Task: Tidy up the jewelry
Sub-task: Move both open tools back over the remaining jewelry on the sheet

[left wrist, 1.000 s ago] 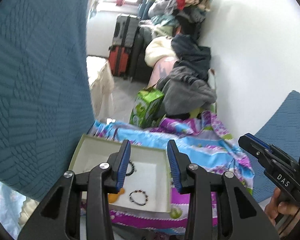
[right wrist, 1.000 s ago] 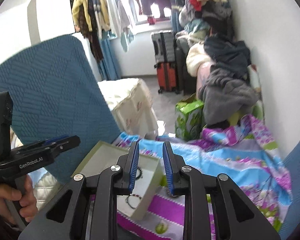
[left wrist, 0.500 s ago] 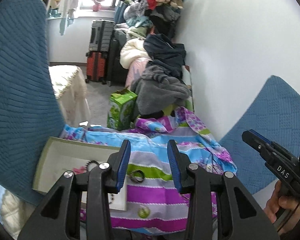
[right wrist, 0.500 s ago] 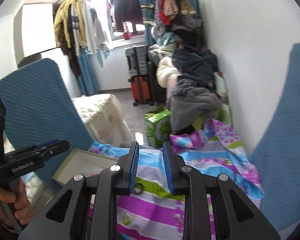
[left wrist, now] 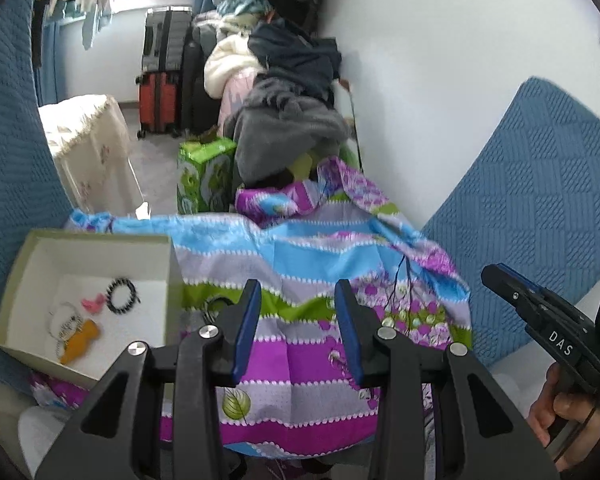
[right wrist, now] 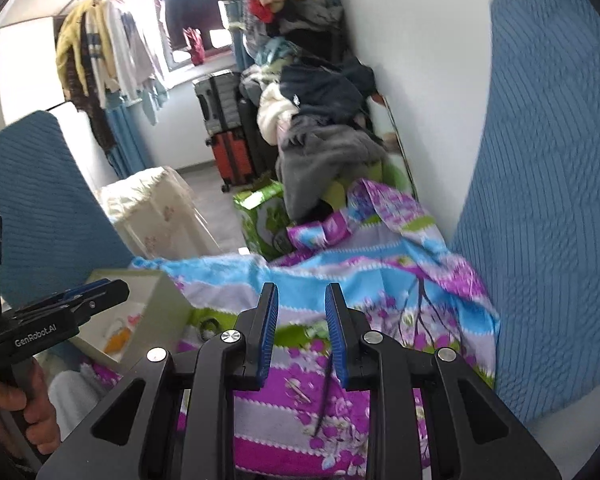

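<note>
A shallow white box [left wrist: 32, 256] sits at the left on a colourful striped cloth [left wrist: 308, 248]. In it lie a black bead bracelet [left wrist: 121, 295], a pink piece [left wrist: 92, 304], a thin silver bracelet [left wrist: 62, 320] and an orange piece [left wrist: 80, 340]. A dark ring-like piece [left wrist: 214, 305] lies on the cloth just right of the box, also in the right wrist view [right wrist: 209, 326]. A thin pin [right wrist: 296, 390] and a dark stick [right wrist: 324, 396] lie on the cloth. My left gripper [left wrist: 298, 292] is open and empty above the cloth. My right gripper [right wrist: 302, 296] is open and empty too.
Blue quilted chair backs stand at left [left wrist: 8, 140] and right [left wrist: 532, 216]. Beyond the cloth are a green carton [left wrist: 204, 172], a heap of clothes [left wrist: 284, 120], suitcases [left wrist: 160, 80] and a cream-covered table [left wrist: 92, 136]. A white wall [left wrist: 440, 60] is at right.
Both grippers swung right, away from the box and over the cloth. The box moved to the left of both views. Jaws stayed open.
</note>
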Action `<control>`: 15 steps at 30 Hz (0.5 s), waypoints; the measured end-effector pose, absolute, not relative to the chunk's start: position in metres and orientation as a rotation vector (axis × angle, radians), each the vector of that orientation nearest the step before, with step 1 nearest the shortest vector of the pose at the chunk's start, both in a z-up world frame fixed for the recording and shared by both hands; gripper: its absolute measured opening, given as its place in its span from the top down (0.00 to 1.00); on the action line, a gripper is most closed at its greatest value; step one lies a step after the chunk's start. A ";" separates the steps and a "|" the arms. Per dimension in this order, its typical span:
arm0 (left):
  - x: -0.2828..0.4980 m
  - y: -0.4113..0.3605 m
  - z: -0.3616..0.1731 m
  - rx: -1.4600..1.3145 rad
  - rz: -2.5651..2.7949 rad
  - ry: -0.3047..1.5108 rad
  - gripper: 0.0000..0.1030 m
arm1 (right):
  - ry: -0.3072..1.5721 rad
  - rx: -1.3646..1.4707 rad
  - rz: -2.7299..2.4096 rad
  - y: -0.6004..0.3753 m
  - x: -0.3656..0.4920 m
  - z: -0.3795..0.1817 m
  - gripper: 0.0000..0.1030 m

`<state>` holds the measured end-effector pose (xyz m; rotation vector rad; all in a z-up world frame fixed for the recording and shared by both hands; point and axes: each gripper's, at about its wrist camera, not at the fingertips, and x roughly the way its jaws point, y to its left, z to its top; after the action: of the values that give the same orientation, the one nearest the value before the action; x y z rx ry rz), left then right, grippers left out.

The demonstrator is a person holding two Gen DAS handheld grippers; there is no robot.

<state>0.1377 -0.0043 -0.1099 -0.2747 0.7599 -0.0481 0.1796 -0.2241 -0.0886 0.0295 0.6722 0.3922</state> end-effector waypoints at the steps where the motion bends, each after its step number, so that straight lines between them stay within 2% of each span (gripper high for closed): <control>1: 0.139 -0.006 -0.116 -0.273 -0.049 0.768 0.62 | 0.683 0.032 0.388 -0.226 0.181 -0.097 0.78; 15: 0.175 -0.018 -0.194 -0.241 0.026 0.866 0.62 | 0.852 0.039 0.374 -0.224 0.211 -0.196 0.78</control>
<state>0.1746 -0.0181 -0.1945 -0.2415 0.8663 0.0257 0.2109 -0.2241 -0.1956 0.0395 0.8517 0.3742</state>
